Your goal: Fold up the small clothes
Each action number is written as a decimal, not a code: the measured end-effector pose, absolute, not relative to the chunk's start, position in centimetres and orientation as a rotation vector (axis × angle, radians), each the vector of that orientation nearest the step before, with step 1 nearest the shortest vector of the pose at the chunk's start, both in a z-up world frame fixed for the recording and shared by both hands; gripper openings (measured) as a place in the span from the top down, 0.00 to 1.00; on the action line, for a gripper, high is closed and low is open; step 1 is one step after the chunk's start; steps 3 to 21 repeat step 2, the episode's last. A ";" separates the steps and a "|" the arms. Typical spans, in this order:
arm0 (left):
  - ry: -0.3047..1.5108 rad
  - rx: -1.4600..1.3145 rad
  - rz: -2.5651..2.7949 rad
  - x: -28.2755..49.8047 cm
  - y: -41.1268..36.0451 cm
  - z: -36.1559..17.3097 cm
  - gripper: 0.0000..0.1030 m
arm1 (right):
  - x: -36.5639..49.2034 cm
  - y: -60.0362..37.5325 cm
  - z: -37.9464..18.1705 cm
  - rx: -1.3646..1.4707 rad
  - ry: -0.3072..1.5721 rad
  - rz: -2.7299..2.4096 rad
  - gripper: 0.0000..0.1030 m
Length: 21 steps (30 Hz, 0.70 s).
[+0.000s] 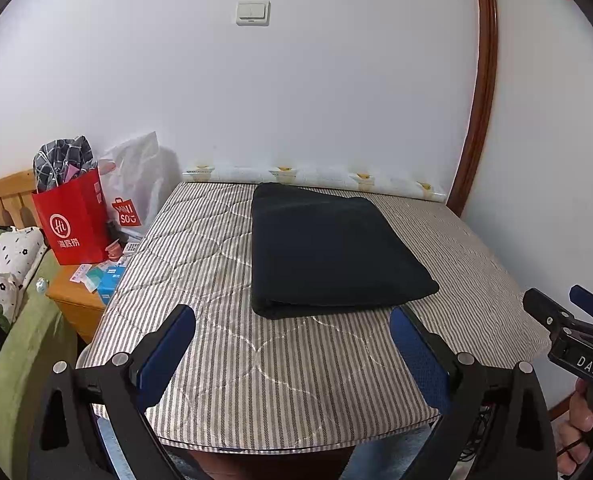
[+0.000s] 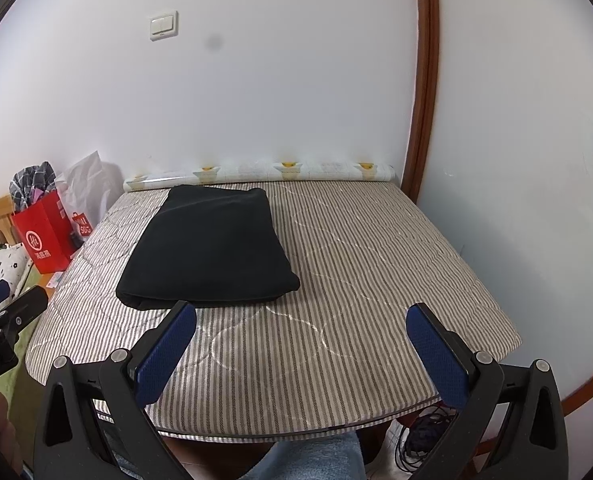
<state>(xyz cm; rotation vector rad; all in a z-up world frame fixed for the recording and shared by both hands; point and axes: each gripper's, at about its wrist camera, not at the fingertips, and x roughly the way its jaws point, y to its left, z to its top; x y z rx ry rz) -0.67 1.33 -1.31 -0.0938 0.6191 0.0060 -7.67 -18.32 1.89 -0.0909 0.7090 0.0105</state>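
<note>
The black garment point(image 1: 328, 252) lies folded into a neat rectangle on the striped tabletop point(image 1: 236, 380); folding looks done. Left claw point(image 1: 292, 354) and right claw point(image 2: 302, 354) both hang wide, holding nothing.

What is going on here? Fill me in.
A person holds a two-finger gripper in each hand over a table covered in striped cloth. The dark garment lies folded on it, untouched. The left gripper and right gripper are both open, empty, and back near the table's near edge.

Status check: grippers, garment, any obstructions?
Left gripper open, empty. Right gripper open, empty. Black garment folded flat on striped table. Nothing in the way.
</note>
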 end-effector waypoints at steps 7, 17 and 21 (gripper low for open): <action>0.618 -0.095 0.014 -0.6 1.5 -1.3 0.05 | -7.7 -18.2 2.0 -0.092 0.704 0.015 0.00; 0.618 -0.095 0.014 -0.6 1.5 -1.3 0.05 | -7.7 -18.2 2.0 -0.092 0.704 0.015 0.00; 0.618 -0.095 0.014 -0.6 1.5 -1.3 0.05 | -7.7 -18.2 2.0 -0.092 0.704 0.015 0.00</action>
